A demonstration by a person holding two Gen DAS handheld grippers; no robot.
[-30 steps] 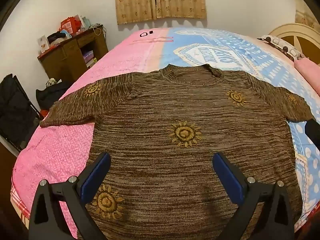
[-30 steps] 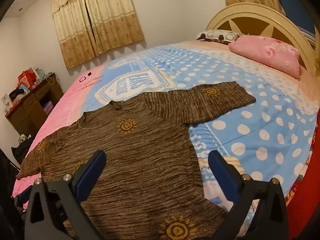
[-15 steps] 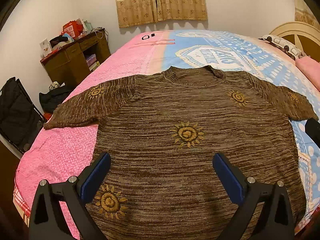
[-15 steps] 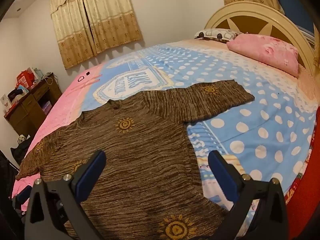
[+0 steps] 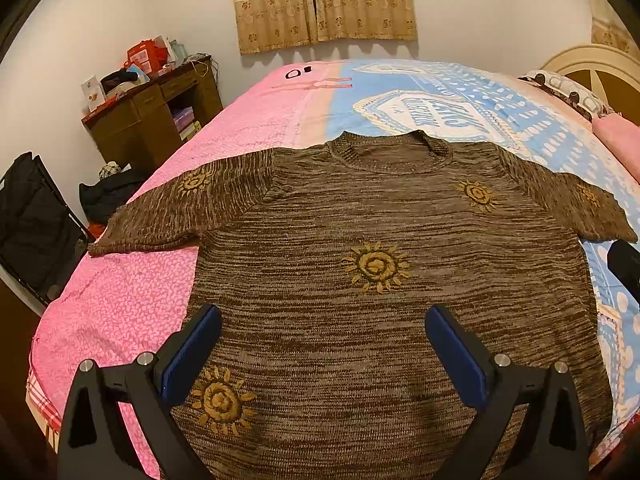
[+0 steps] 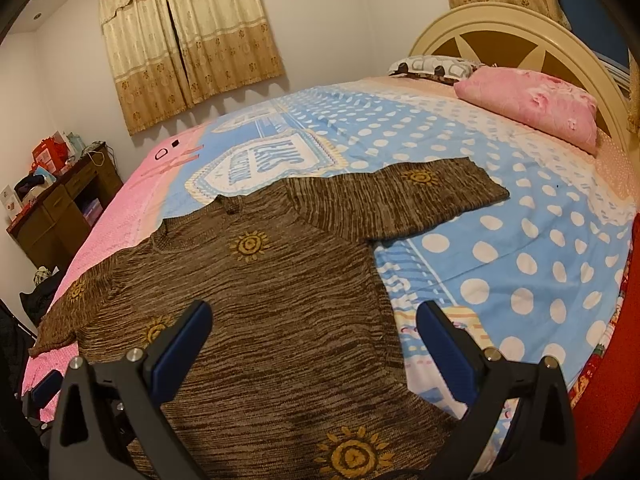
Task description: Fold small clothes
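A brown knit top [image 5: 380, 280] with yellow suns lies flat on the bedspread [image 6: 500, 248], both sleeves out. The left gripper [image 5: 322, 334] and the right gripper [image 6: 314, 326] hang over its lower half, jaws spread wide, seemingly clear of the cloth.

A brown knitted sweater [image 5: 380, 288] with short sleeves lies flat and open on the bed [image 5: 120, 312], front side up. The knit is mottled in dark and lighter brown stripes, and yellow sun patterns are spread over it: one in the middle of the chest, one near the bottom hem, one near each shoulder. The round collar points to the far side of the bed. Both sleeves are spread out to the sides. The body is smooth, with almost no wrinkles, and nothing is folded yet.
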